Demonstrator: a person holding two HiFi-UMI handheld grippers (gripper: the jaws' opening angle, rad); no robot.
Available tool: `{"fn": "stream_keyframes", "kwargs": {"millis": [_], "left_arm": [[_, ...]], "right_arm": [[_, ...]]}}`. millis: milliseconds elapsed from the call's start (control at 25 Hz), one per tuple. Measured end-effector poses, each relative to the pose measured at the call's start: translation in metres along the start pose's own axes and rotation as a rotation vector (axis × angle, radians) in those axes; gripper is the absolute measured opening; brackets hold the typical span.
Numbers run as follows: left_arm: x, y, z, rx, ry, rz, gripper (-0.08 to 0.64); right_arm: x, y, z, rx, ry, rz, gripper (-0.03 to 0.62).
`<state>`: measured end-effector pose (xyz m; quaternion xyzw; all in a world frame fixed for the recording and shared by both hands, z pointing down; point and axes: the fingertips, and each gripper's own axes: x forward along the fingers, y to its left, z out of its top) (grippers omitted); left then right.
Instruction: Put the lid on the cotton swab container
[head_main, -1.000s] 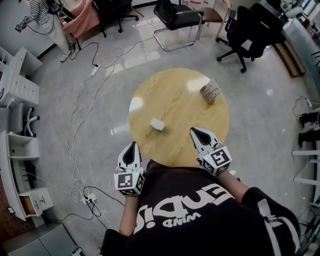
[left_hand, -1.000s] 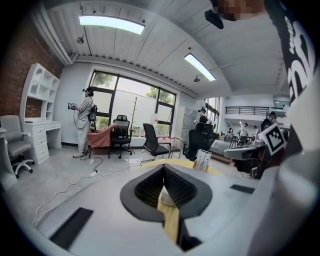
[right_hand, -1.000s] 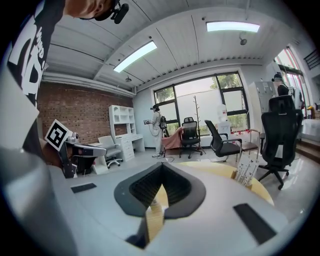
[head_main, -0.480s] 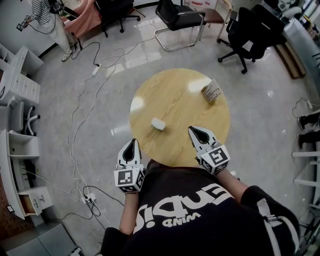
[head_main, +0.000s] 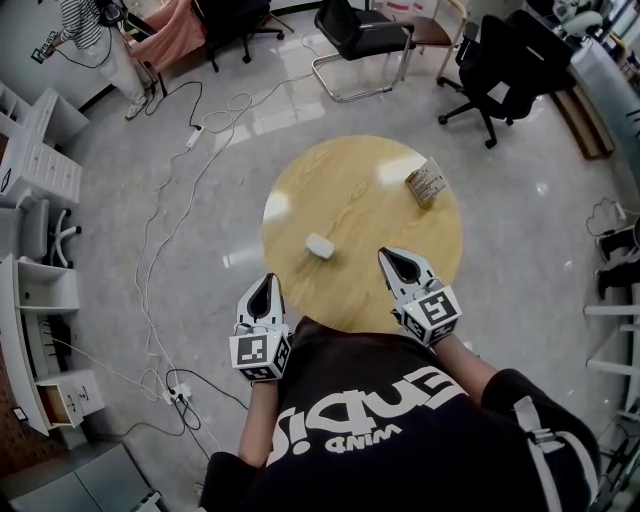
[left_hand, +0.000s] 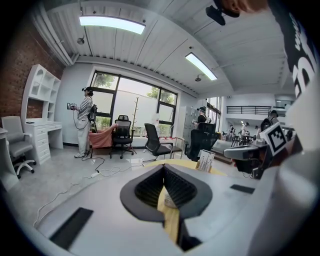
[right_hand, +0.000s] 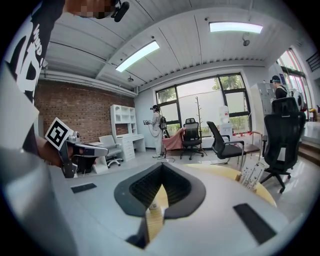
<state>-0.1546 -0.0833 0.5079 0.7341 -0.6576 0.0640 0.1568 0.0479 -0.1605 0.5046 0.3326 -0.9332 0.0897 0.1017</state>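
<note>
- The grey left gripper (head_main: 268, 284) is hovering at the round wooden table's (head_main: 360, 200) seven o'clock edge, jaws together, empty.
- The small white lid (head_main: 319, 246) is lying near centre; the clear swab container (head_main: 427, 182) is standing at two o'clock, seemingly uncovered.
- The grey right gripper (head_main: 388, 258) is hovering at five o'clock, jaws together, empty; nothing is looking done yet.

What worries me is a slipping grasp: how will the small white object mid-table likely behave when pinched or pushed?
The small white object looks low and flat on the round table, so it probably won't tip or roll. It seems small and likely light, so a push may slide it across the glossy top. Its material cannot be told.
</note>
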Motion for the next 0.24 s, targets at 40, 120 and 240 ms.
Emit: {"fn": "stream_keyframes", "kwargs": {"millis": [40,120,240], "left_arm": [[0.0003,0.0009,0.0005,-0.001,0.000,0.002,0.012],[0.0004,0.0035,0.0012,-0.001,0.000,0.005,0.012],[-0.0005,0.0082,0.0006,0.000,0.003,0.009,0.012]], "right_arm": [[0.0008,0.0001,0.0008,-0.002,-0.001,0.001,0.003],[0.0026,0.0008,0.0022,-0.008,-0.001,0.001,0.003],[0.0055,0.0025,0.0029,-0.019,-0.001,0.003,0.003]]}}
